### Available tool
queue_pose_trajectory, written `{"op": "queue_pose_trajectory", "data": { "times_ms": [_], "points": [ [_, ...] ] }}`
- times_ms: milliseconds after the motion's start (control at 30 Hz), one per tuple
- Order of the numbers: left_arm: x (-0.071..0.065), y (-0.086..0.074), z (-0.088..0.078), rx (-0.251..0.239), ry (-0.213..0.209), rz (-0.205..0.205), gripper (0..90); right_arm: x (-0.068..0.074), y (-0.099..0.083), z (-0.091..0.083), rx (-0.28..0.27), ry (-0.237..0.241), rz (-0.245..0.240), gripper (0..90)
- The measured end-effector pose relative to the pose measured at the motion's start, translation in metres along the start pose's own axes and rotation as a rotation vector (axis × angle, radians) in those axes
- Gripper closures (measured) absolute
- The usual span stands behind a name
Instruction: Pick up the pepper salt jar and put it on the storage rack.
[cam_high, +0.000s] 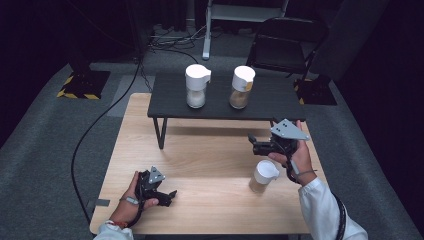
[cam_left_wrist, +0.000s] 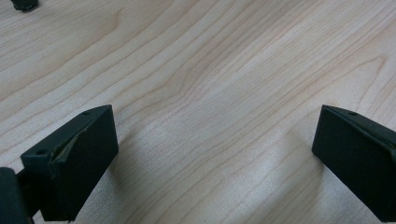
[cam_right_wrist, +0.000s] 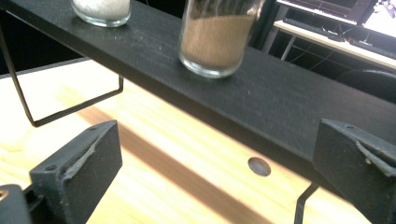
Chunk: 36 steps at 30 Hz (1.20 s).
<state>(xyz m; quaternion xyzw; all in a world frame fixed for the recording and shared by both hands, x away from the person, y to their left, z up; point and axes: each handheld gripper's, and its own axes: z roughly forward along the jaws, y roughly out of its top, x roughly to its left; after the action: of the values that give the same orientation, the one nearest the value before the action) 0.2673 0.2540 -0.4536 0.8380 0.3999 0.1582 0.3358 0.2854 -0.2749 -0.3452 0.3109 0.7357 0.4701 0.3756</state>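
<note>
A pale wooden surface (cam_high: 200, 165) carries a low black shelf (cam_high: 220, 100) along its far edge. A white-lidded glass jar of brown powder (cam_high: 263, 176) stands near the right edge. The right gripper (cam_high: 256, 145) hovers just beyond it, jaws wide apart, aimed at the shelf; it should turn back and level with the jar before closing. The left gripper (cam_high: 170, 196), jaws apart, rests near the front-left corner.
</note>
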Motion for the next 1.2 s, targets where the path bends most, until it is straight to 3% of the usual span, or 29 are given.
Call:
{"op": "queue_pose_trajectory", "data": {
  "times_ms": [733, 867, 1200],
  "points": [
    [0.000, 0.000, 0.000, 0.000, 0.000, 0.003, 0.1, -0.001, -0.046, -0.045, 0.074, 0.016, -0.016, 1.2],
    [0.000, 0.000, 0.000, 0.000, 0.000, 0.003, 0.1, -0.003, -0.058, -0.058, 0.073, 0.030, 0.014, 1.2],
    [0.000, 0.000, 0.000, 0.000, 0.000, 0.003, 0.1, -0.004, -0.087, -0.083, 0.088, 0.059, 0.019, 1.2]
  ]
}}
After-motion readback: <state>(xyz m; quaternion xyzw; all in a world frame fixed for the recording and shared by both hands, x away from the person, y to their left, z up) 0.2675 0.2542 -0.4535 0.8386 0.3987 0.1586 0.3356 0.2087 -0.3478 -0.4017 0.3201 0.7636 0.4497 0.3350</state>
